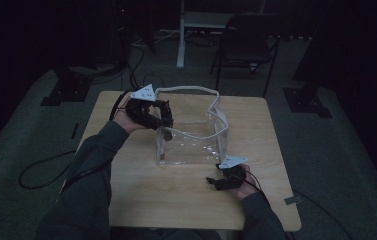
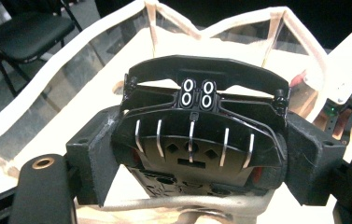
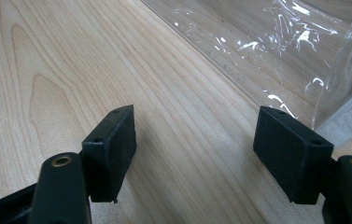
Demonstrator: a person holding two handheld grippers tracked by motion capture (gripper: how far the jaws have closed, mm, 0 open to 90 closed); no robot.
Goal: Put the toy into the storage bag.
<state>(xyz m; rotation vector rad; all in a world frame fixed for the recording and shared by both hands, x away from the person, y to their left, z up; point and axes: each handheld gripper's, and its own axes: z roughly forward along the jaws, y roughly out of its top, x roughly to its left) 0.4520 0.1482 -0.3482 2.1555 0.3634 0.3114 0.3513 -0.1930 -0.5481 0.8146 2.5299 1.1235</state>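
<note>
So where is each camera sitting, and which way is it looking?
High view: above the person's side, looking forward and down at the wooden table; both forearms, the left gripper and right gripper show.
Left gripper view: on the left gripper, looking past a black object clamped in its jaws into the clear bag.
Right gripper view: on the right gripper, jaws apart, facing the tabletop.
All three share the clear bag.

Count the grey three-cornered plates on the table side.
2. One plate tops the left tongs at the clear bag's far-left rim; the other tops the right tongs by its near-right corner.
</note>
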